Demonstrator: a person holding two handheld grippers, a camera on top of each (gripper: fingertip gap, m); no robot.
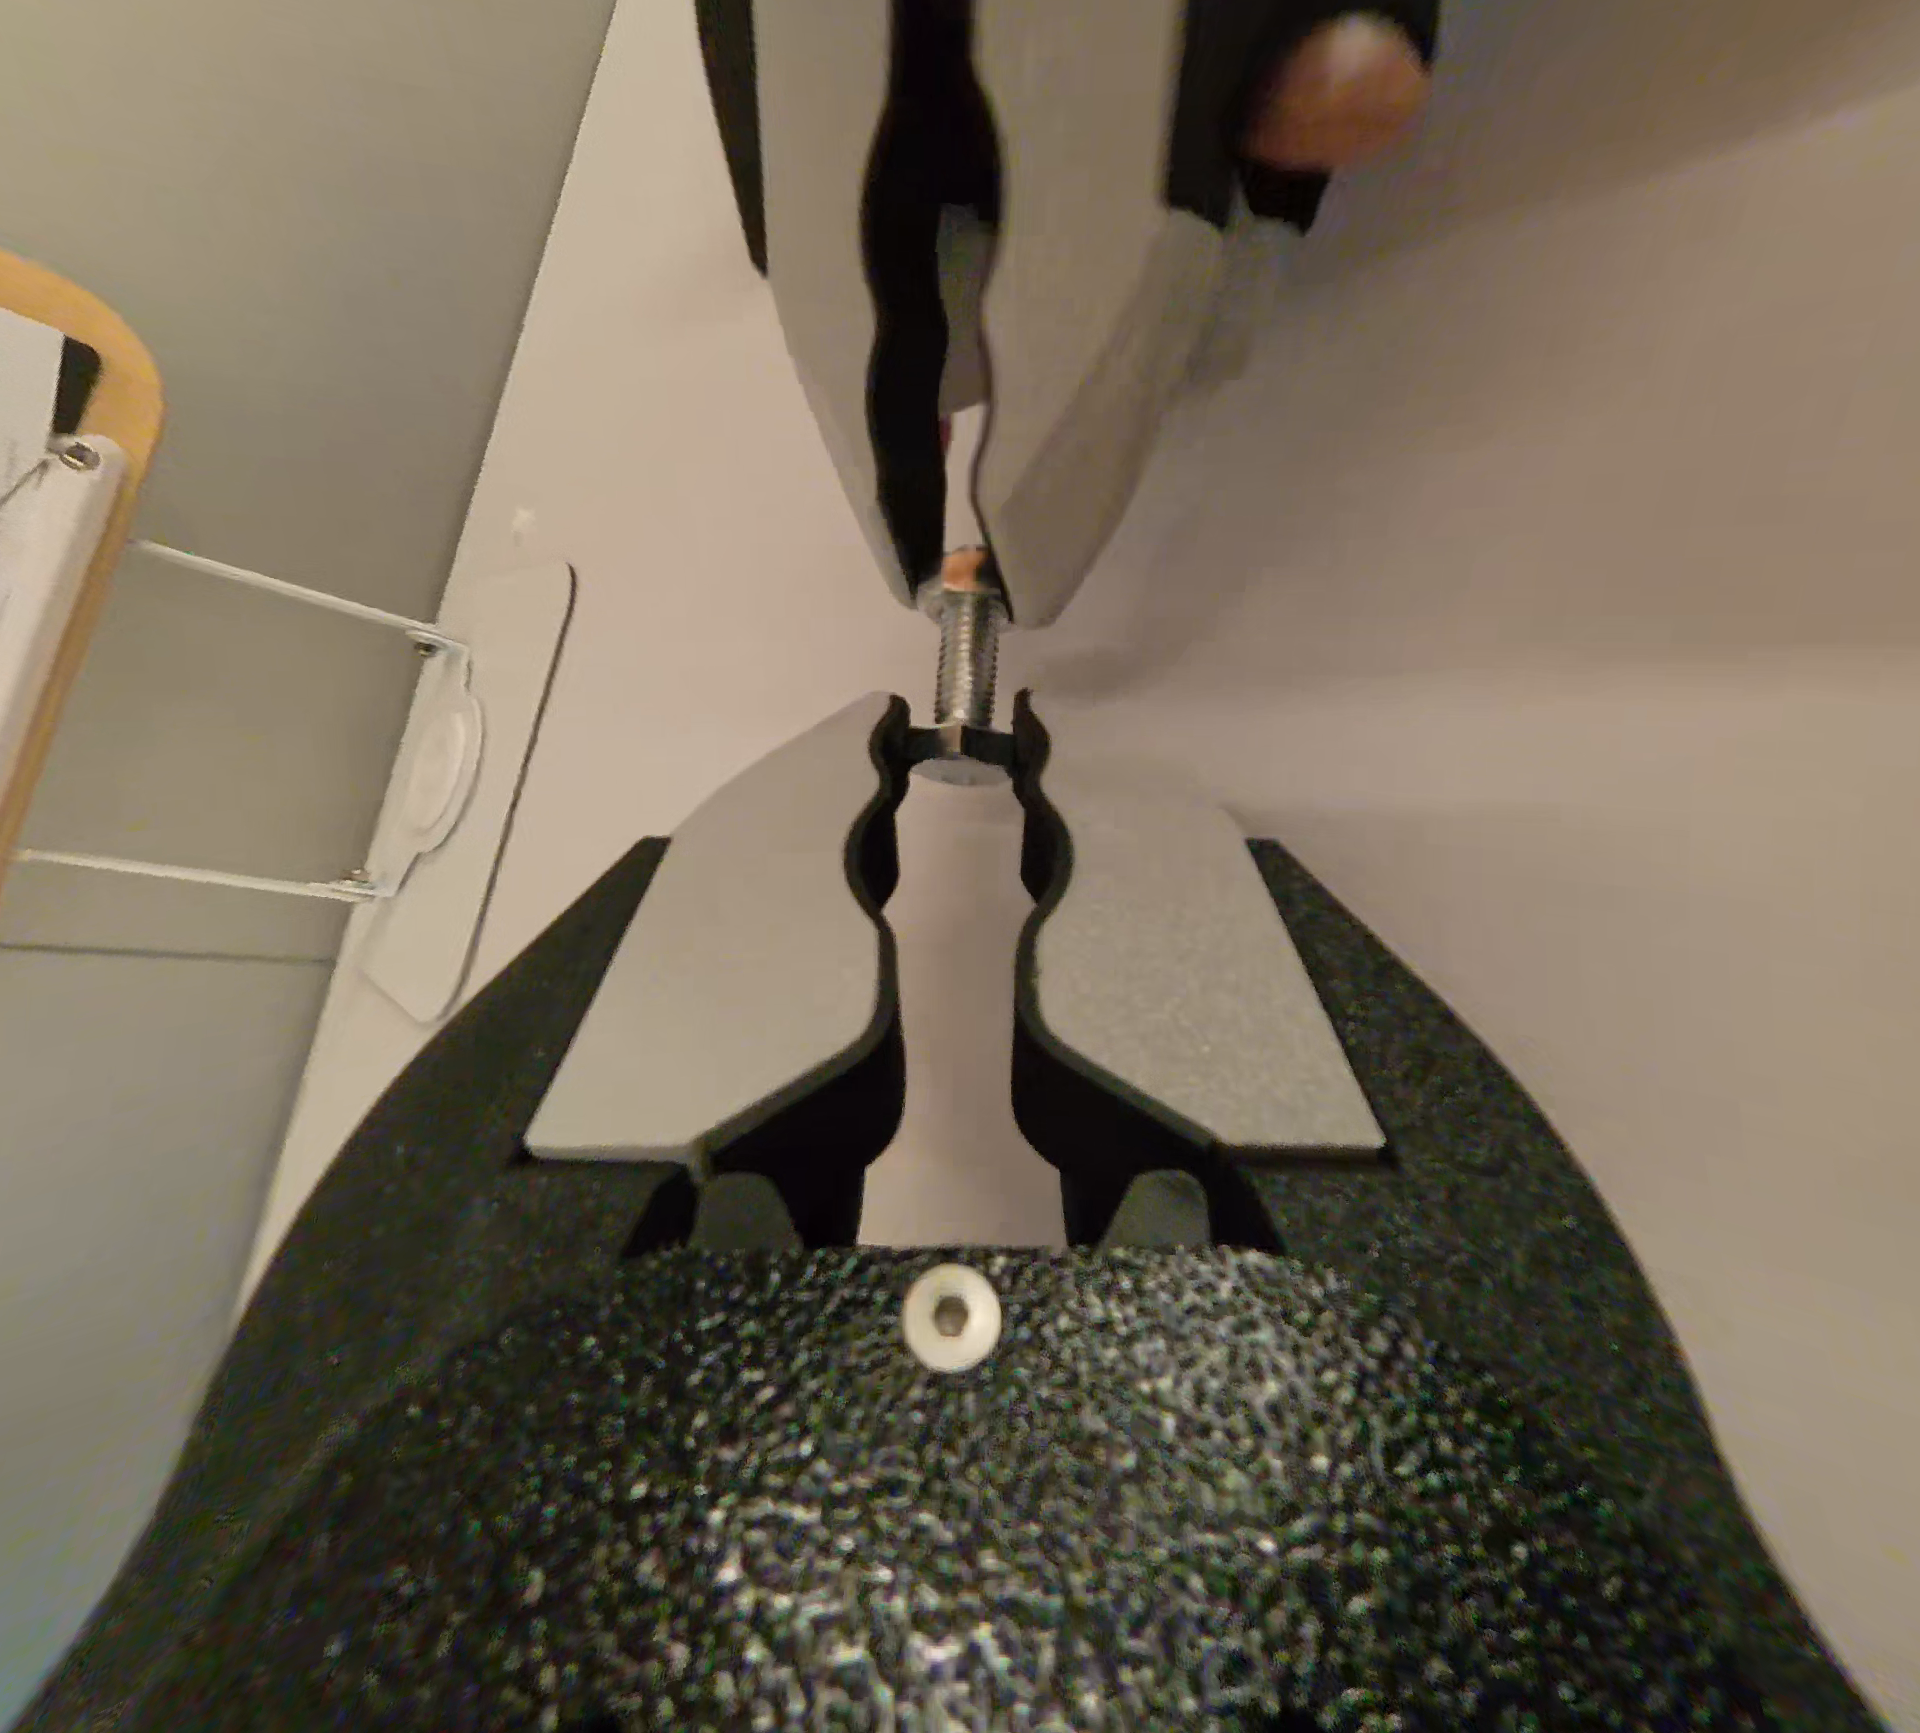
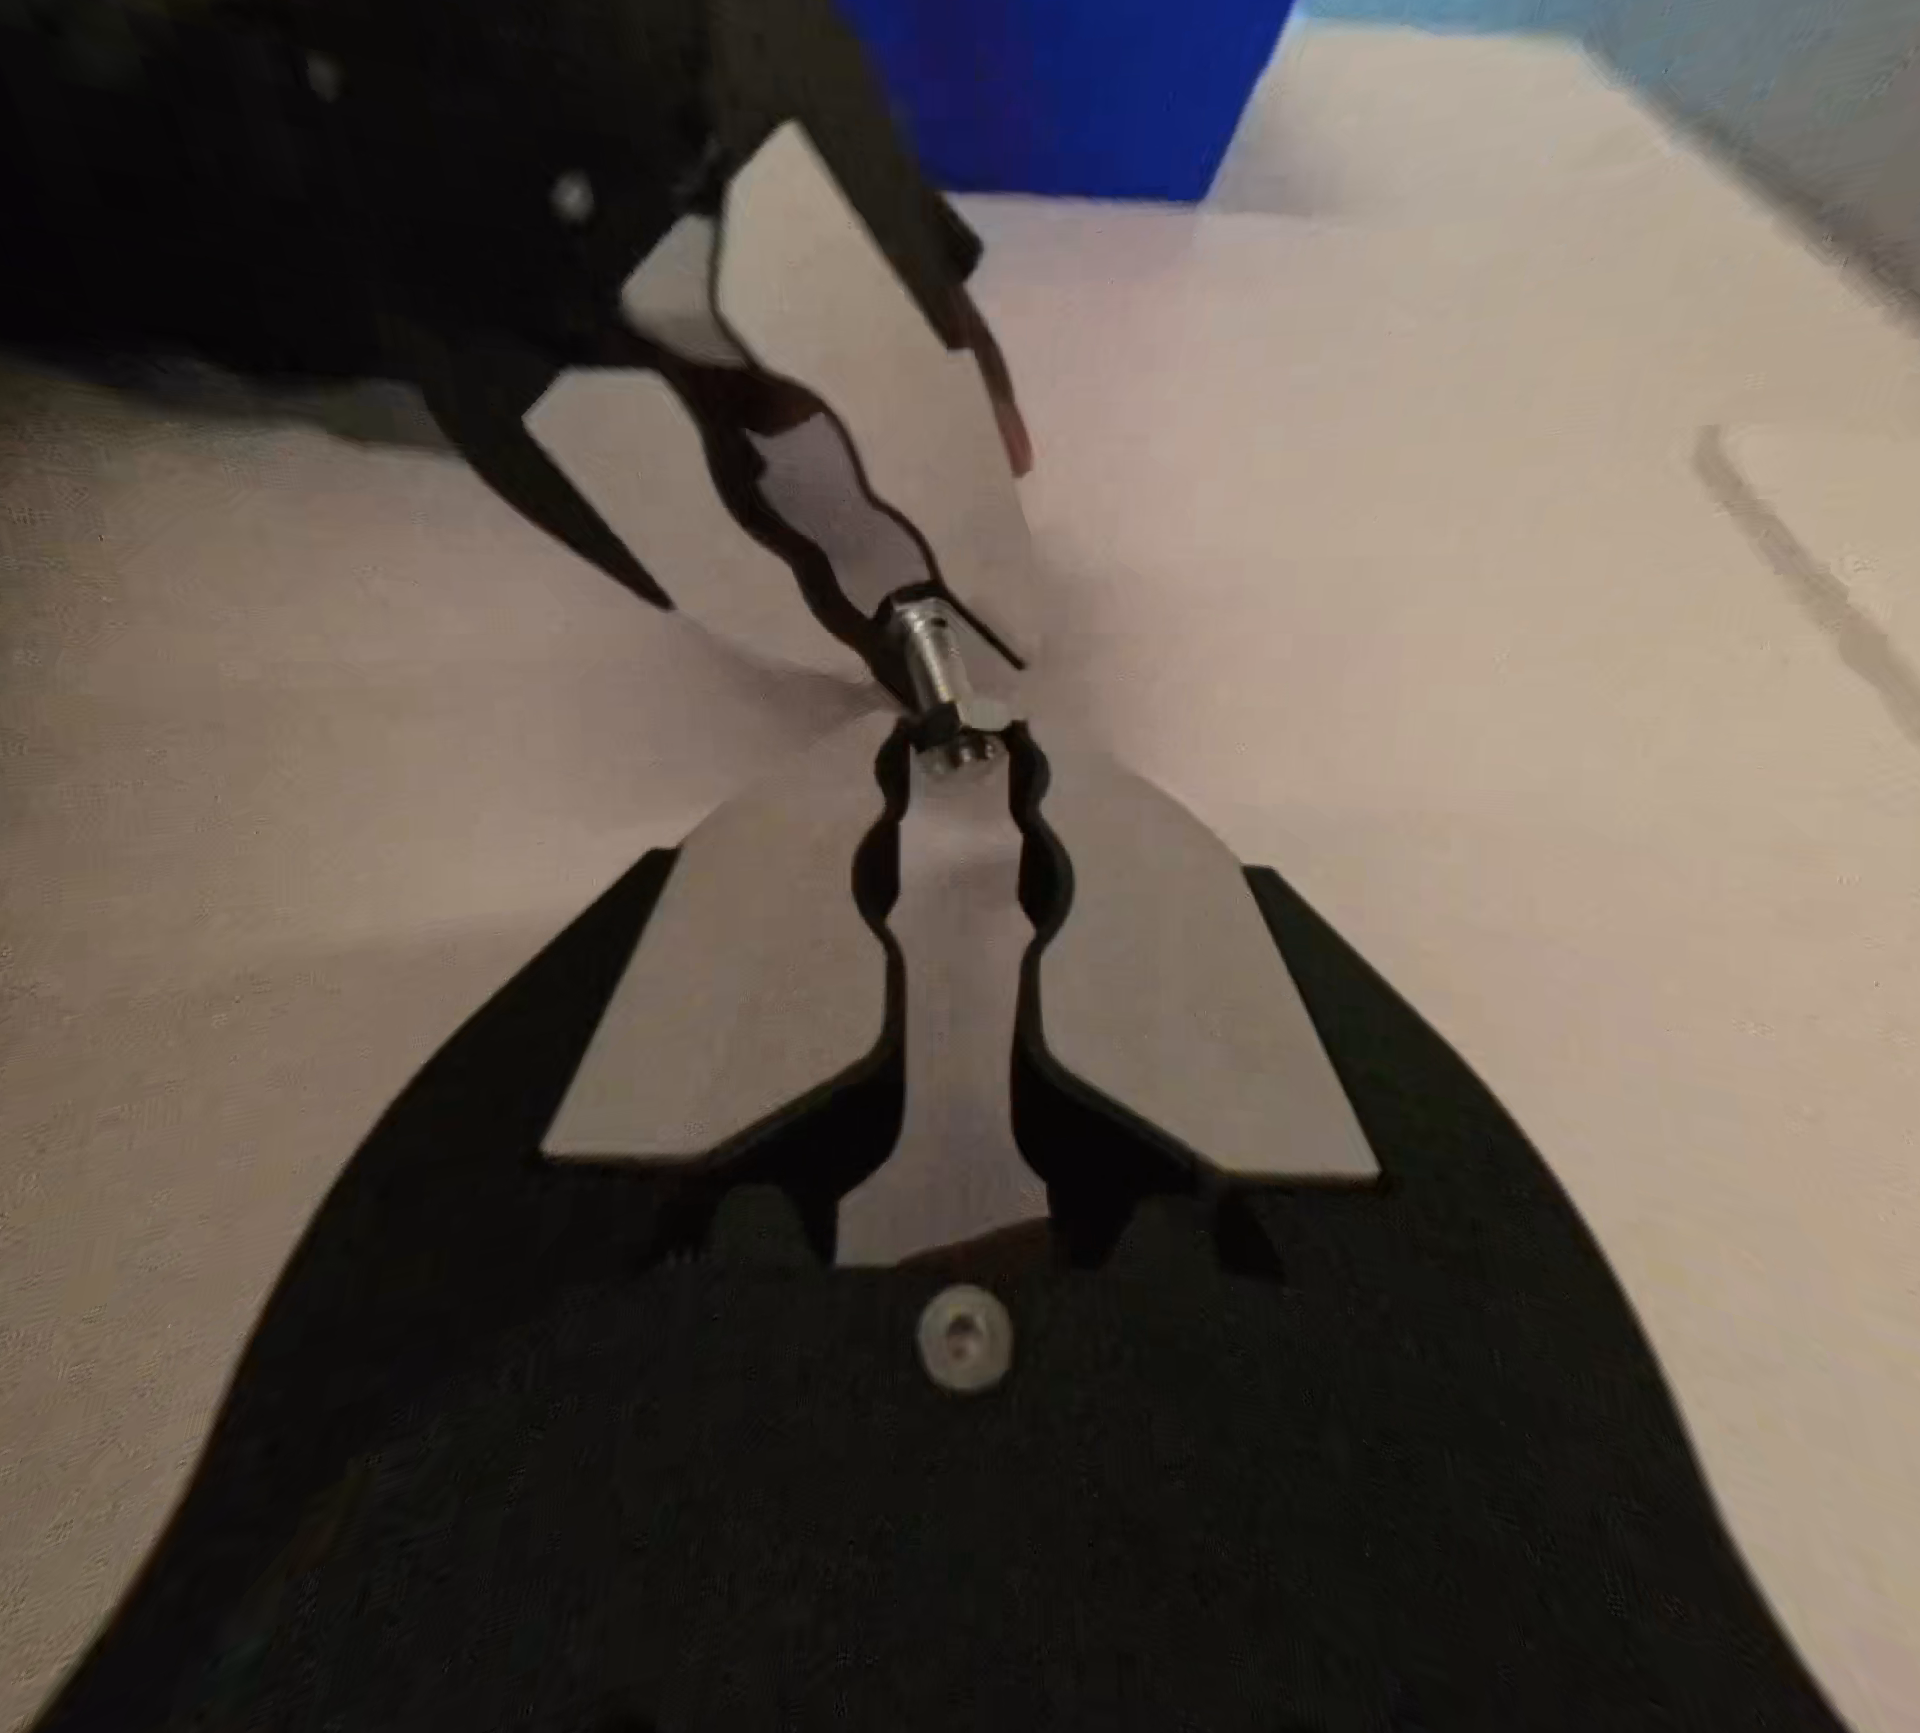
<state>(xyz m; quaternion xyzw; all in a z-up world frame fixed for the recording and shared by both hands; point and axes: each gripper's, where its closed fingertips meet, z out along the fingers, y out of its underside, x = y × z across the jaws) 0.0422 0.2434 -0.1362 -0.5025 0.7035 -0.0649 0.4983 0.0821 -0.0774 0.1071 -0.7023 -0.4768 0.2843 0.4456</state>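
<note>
In the left wrist view my left gripper is shut on the hex head of a silver bolt, held above the white table. The threaded shaft points away to my right gripper, whose fingertips close on a silver nut at the bolt's far end. In the right wrist view my right gripper has both tips against the nut. The bolt runs up and to the left into the left gripper.
A blue bin stands at the back of the table. A clear plastic stand and a curved wooden piece are at the left table edge. A person's fingertip rests on the right gripper's body.
</note>
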